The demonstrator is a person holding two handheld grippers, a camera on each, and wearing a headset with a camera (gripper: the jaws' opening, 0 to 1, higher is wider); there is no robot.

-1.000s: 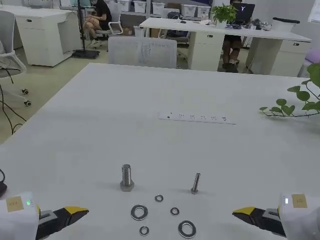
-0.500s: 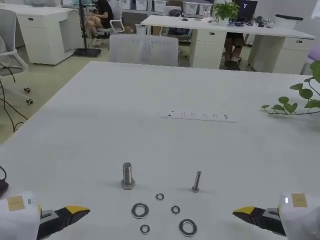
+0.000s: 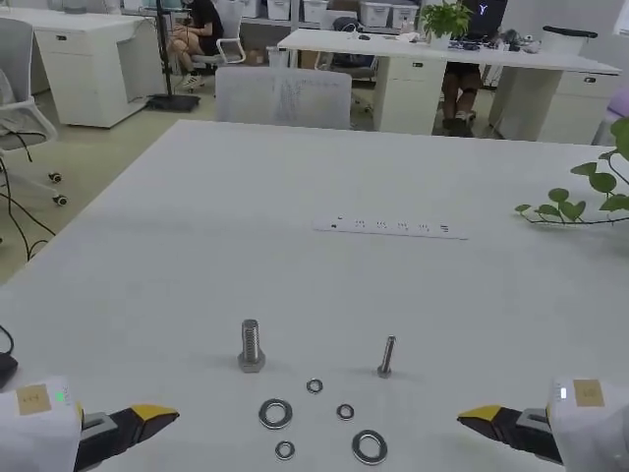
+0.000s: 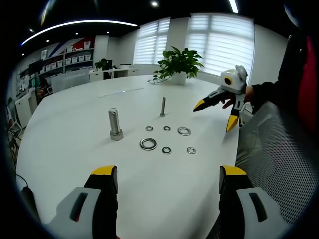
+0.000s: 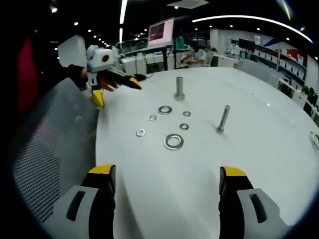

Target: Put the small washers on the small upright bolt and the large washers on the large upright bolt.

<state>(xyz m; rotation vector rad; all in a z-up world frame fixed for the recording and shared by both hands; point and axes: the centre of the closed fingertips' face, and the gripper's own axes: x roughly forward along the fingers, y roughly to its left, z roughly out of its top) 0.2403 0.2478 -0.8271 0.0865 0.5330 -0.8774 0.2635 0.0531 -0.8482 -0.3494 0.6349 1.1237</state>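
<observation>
Steel parts sit on the matte white table (image 3: 295, 187) in front of you, all near its front edge. The large bolt (image 3: 251, 346) stands upright on its hexagonal head, a thick threaded shank with a blunt top. The small bolt (image 3: 386, 357) is also upright, slim and pin-like, and stands well apart from the large one.

In the head view the washers lie flat in a loose cluster between and just in front of the bolts. From that cluster the large bolt is at about 10 o'clock and the small bolt at about 2 o'clock. The two large washers (image 3: 275, 413) are broad shiny rings with wide holes, one at 9 o'clock of the cluster and the other at 4 o'clock. The three small washers (image 3: 314, 386) are thin little rings at 12, 3 and 7 o'clock. None touches another and none is on a bolt.

Your left gripper (image 4: 168, 175) hovers low at the table's near edge, at 8 o'clock of the cluster. Its black, yellow-tipped jaws are spread wide with nothing between them. Your right gripper (image 5: 168, 174) is at 4 o'clock of the cluster, its jaws likewise wide apart and empty.

A flat white power strip (image 3: 389, 228) lies farther back at 12 o'clock. A leafy green plant (image 3: 590, 197) reaches in from 2 o'clock. A grey mesh chair back (image 4: 279, 164) shows beside you in the gripper views.
</observation>
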